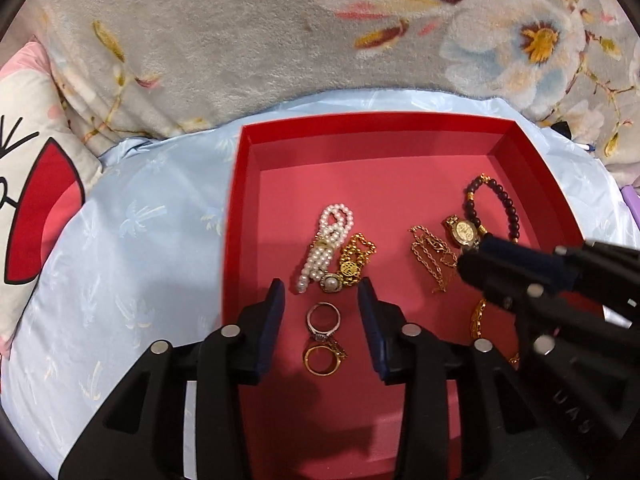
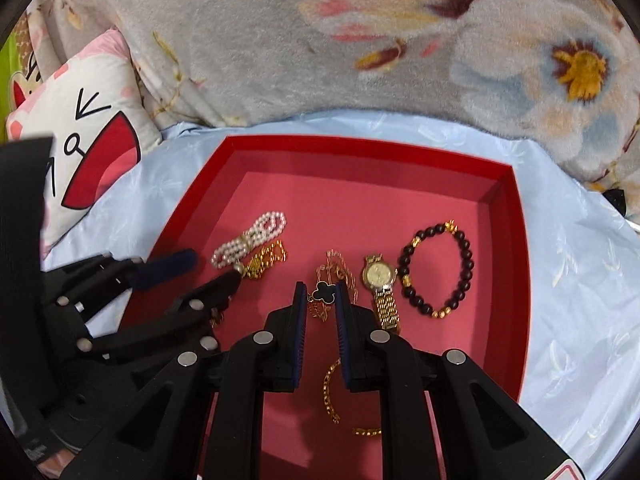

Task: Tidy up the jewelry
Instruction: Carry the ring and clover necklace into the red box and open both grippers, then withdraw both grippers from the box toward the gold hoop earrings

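A shallow red tray [image 1: 360,122] lies on a light blue sheet and holds the jewelry. My left gripper [image 1: 321,292] is open above the tray floor, and a silver ring [image 1: 324,318] and a gold ring [image 1: 322,360] lie loose between its fingers. Just past its tips are a pearl bracelet [image 1: 326,248] and a gold bead bracelet [image 1: 354,260]. My right gripper [image 2: 321,294] is shut on a thin gold necklace by its black clover pendant [image 2: 325,296]. Right of it lie a gold watch [image 2: 378,280] and a dark bead bracelet [image 2: 440,268].
A gold link chain [image 2: 330,392] lies in the tray's near part, under my right gripper. A grey floral blanket [image 1: 240,40] rises behind the tray, and a cartoon pillow [image 1: 36,200] sits at the left. The blue sheet [image 1: 132,240] surrounds the tray.
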